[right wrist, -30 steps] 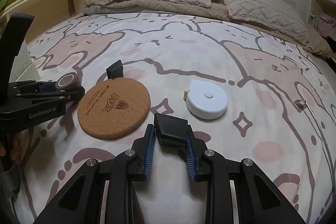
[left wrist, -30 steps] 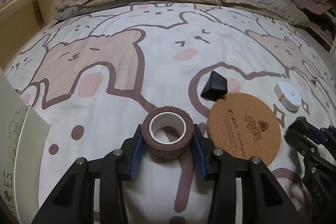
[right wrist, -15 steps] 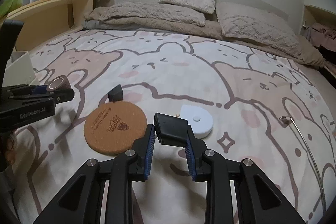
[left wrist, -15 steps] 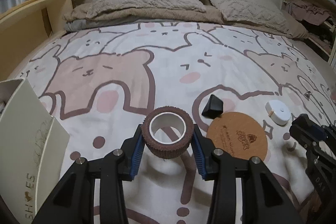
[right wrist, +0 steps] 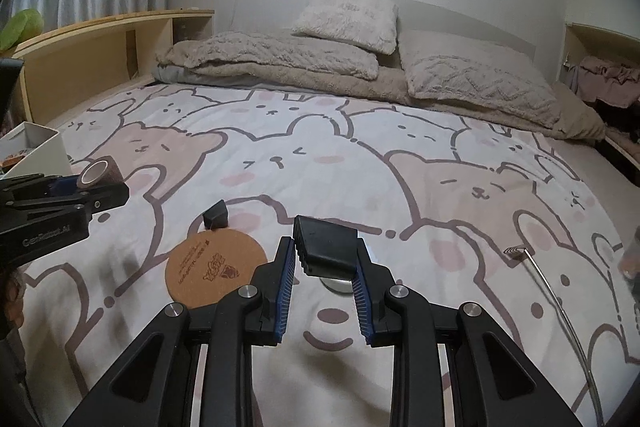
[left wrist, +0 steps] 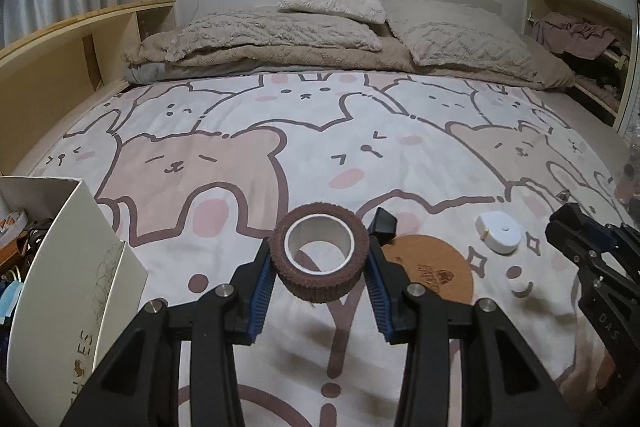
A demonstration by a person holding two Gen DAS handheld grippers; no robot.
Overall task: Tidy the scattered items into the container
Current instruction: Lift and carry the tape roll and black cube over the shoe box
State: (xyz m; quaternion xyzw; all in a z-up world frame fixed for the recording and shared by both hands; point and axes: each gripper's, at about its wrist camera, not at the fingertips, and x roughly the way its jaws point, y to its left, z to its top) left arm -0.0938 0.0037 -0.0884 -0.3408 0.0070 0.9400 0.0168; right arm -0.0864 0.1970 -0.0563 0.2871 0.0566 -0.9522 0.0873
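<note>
My left gripper (left wrist: 319, 259) is shut on a brown bandage roll (left wrist: 319, 269) and holds it above the bed. My right gripper (right wrist: 325, 259) is shut on a black box-shaped item (right wrist: 326, 247), also lifted. On the bear-print bedsheet lie a cork coaster (left wrist: 436, 267), a small black wedge (left wrist: 384, 223) and a white tape measure (left wrist: 499, 233). The white cardboard box (left wrist: 76, 267) holding several items stands at the left. In the right wrist view the coaster (right wrist: 214, 267) and wedge (right wrist: 216, 215) lie left of my held item; the tape measure is mostly hidden under it.
A thin metal rod with a small head (right wrist: 548, 287) lies on the sheet at the right. Pillows and a folded blanket (left wrist: 340, 39) are at the bed's far end. Wooden shelves (left wrist: 60, 67) run along the left side.
Both grippers have risen well above the bed with their items still held; the items on the sheet look smaller and farther. The white box has come further into the left wrist view.
</note>
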